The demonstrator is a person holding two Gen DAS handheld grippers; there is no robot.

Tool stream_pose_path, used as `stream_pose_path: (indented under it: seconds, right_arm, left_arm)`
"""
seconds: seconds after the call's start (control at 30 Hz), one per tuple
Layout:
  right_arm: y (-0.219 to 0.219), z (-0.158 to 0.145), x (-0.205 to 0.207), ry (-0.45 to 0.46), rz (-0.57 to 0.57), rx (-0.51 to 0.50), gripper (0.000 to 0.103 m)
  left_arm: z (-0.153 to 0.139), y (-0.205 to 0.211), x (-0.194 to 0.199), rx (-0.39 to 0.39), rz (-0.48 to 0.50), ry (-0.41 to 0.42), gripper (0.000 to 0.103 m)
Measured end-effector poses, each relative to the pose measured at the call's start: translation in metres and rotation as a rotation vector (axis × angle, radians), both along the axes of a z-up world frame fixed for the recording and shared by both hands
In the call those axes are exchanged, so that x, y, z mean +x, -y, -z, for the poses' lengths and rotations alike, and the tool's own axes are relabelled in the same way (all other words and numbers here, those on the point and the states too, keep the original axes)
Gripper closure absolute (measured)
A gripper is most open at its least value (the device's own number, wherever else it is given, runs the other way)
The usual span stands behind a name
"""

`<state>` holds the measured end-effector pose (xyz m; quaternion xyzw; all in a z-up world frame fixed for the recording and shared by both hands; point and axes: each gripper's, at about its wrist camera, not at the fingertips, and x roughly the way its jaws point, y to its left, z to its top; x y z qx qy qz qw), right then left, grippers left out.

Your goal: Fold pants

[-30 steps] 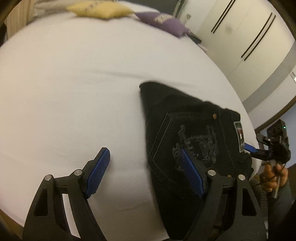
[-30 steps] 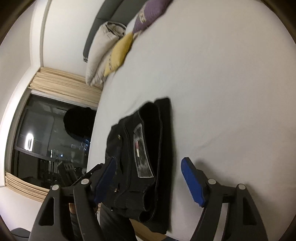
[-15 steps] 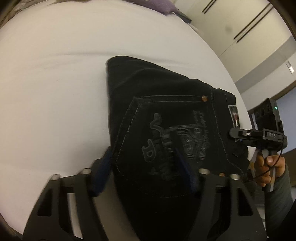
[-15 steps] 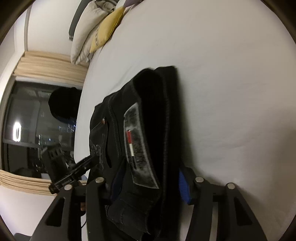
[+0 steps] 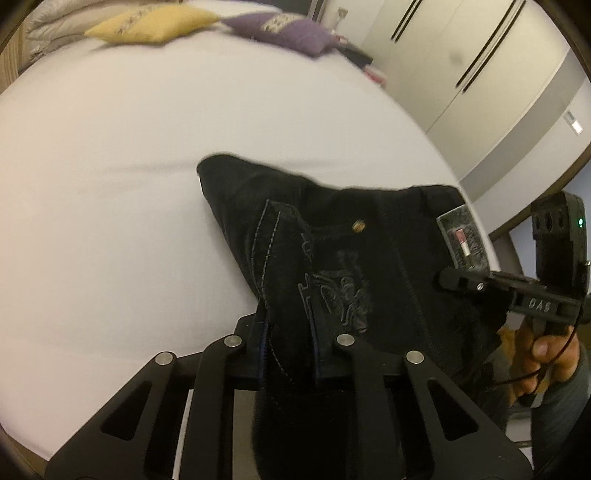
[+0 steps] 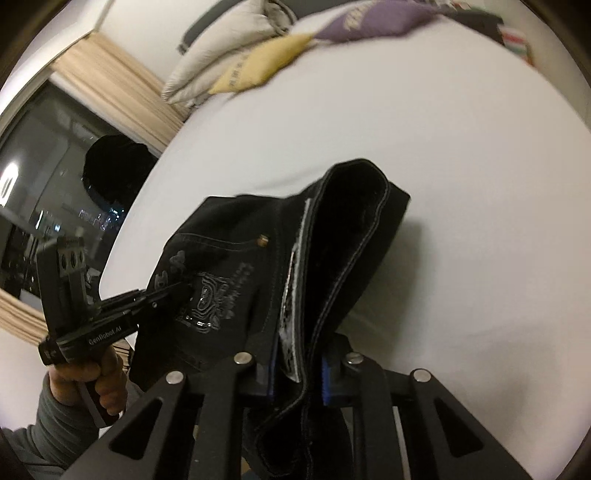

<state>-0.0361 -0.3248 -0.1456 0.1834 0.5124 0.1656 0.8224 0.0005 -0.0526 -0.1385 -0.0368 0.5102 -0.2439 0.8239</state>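
Two grippers had hold of one pair of black pants [image 5: 343, 258], folded into a thick bundle that lay near the bed's [image 5: 110, 184] foot edge, with its near end raised off the sheet. The left gripper [image 5: 288, 332] was pinched on the side of the bundle bearing the embroidered back pocket, and the right gripper [image 6: 297, 369] was pinched on the waistband side where the pale label [image 6: 291, 295] showed; in both views the blue pads were nearly buried in denim. The chief risk appeared to be the stack coming apart: the layers were thick and gaped open at the waistband, so a grip that caught only the outer layers would probably let the inner ones slide out. Uneven lifting by the two hands could twist the bundle and spoil the fold, and, lying so near the edge, the pants might slip off the bed if released early. By count there were three pillows at the head of the bed, one yellow [image 5: 155, 24], one purple [image 5: 288, 31] and one pale [image 6: 221, 48], and one bed.
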Motion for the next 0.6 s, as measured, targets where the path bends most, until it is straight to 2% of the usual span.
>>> stream_pose_path:
  seconds: [0.17,0.33,0.47,0.57,0.6]
  right_arm:
    - [0.002,-0.037,0.013,0.093,-0.002,-0.001,0.084]
    - [0.011,-0.063,0.050,0.149,-0.002,-0.009,0.084]
    - [0.020,-0.050,0.083,0.132,0.005,-0.011,0.084]
    - [0.023,-0.029,0.102,0.094,0.022,-0.001,0.084]
    - [0.029,-0.013,0.110,0.070,0.034,0.008,0.084]
  left_arm:
    - [-0.052,-0.001,0.014,-0.016,-0.014,0.119,0.088]
    - [-0.073,0.000,0.049,0.014,-0.017,0.172,0.088]
    - [-0.062,0.008,0.079,0.050,-0.023,0.183,0.087]
    - [-0.037,0.030,0.097,0.085,-0.014,0.163,0.087]
    - [-0.021,0.036,0.105,0.100,-0.009,0.154,0.087]
